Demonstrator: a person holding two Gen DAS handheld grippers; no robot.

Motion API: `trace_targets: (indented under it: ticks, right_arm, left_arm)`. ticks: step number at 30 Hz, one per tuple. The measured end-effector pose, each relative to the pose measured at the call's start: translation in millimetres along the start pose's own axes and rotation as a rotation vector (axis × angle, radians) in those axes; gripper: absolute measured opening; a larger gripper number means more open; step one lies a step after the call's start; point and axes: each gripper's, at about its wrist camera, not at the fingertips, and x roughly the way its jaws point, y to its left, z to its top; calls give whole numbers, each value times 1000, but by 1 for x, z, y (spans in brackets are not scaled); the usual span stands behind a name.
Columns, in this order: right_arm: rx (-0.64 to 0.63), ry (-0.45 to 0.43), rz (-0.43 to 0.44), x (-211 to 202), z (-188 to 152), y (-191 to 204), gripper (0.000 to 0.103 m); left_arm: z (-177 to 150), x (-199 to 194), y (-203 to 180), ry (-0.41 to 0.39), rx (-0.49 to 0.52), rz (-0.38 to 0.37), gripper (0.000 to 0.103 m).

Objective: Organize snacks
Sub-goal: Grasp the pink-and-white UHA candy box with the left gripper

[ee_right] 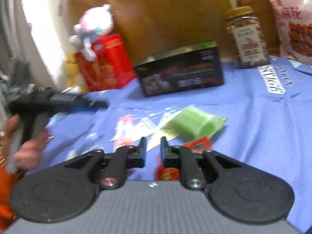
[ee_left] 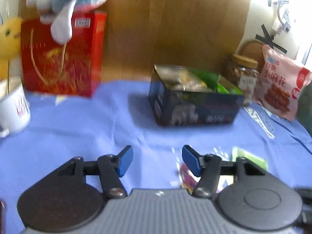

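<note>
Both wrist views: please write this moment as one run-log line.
left gripper open, empty | right gripper open, empty | dark cardboard box part-filled | green packet loose

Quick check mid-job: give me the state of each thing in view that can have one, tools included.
Left tool: open, nothing between its fingers.
Right tool: open, empty.
Dark box: open top, packets inside.
Nut jar: upright, lid on.
Pink snack bag: upright, apparently sealed.
Green packet: lying flat on the blue cloth, outside the box.
Red gift bag: upright.
White mug: upright.
</note>
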Motion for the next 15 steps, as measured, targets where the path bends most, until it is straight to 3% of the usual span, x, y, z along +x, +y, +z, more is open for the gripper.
trace_targets:
  ticks: [3,6,9,11,15]
  right_arm:
    - [-19,49,46,2,-8,13,30]
    - [-14,108,30,19,-11,19,30]
    - [-11,114,14,31,-8,20,27]
    - [-6,104,-5,35,-3,19,26]
    - [-20,79,-43,39,0,18,26]
  left_arm:
    - [7,11,-14,-7,68,-43,57]
    - [4,29,-32,42,131,-108,54]
    - [-3,49,-42,117,176,-128,38]
    - [-10,53,-43,155,178,-120,38]
    - [-21,28,-35,132,142,-144,43]
